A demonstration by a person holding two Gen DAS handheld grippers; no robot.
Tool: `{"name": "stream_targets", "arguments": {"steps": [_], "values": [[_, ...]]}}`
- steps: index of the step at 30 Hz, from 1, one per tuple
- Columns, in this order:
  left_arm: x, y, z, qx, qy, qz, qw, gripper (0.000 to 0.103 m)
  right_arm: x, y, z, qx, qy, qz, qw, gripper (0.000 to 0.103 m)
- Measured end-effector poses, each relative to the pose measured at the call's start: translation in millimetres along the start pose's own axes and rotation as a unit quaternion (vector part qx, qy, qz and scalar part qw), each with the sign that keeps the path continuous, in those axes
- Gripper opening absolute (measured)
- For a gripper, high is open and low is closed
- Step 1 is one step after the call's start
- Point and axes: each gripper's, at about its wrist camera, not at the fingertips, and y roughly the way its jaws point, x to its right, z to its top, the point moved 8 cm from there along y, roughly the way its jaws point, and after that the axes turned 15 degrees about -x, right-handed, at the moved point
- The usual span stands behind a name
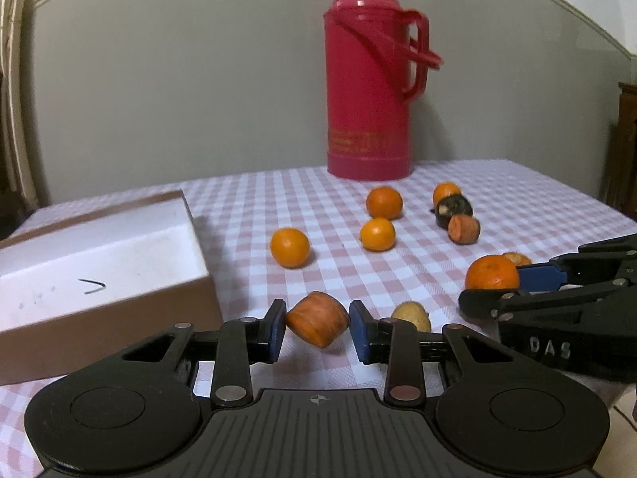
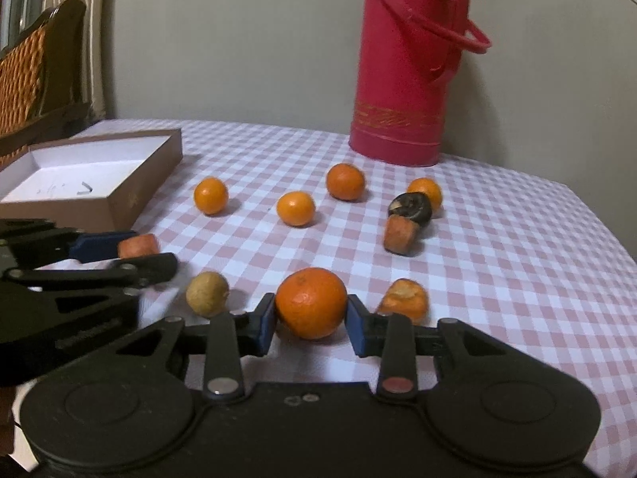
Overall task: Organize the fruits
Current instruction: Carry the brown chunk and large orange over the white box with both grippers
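1. The left gripper [image 1: 317,326] has its jaws closed on a stubby orange carrot chunk [image 1: 317,324], one blue pad on each side. The chunk appears lifted just off the counter [image 1: 247,207]. The open cardboard box [image 1: 99,263] lies right beside it on the left, so the box is probably where the chunk is to go.
2. The right gripper [image 2: 310,312] has its jaws against both sides of a large mandarin [image 2: 311,302]. I cannot tell whether the fruit is raised or resting on the checked cloth.
3. The two grippers work side by side near the front edge, each on the piece nearest to it, which keeps them from crossing.
4. The held chunk is dull orange with ribbed skin and flat cut ends. The mandarin is bright, round and dimpled.
5. Loose on the counter: three small mandarins in the middle, a fourth [image 2: 426,193] behind a dark, spoiled-looking fruit [image 2: 410,207], a second carrot chunk [image 2: 400,235], a torn orange piece [image 2: 404,298] and a small yellowish fruit [image 2: 207,292].
6. The box is empty, so sorting has hardly begun. A red thermos [image 1: 368,79] stands at the back.
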Motion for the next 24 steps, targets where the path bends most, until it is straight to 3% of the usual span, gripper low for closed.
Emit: {"name": "stream_targets", "arguments": {"steps": [9, 24], "values": [[-37, -51, 0, 0.044, -0.019, 0.02, 0.9987, 0.035, -19, -36, 4, 0.047, -0.022, 0.011, 0.999, 0.028], [-149, -112, -14, 0.074, -0.08, 0.107, 0.9882, 0.035, -121, -73, 30, 0.103, -0.1, 0.095, 0.985, 0.028]]}}
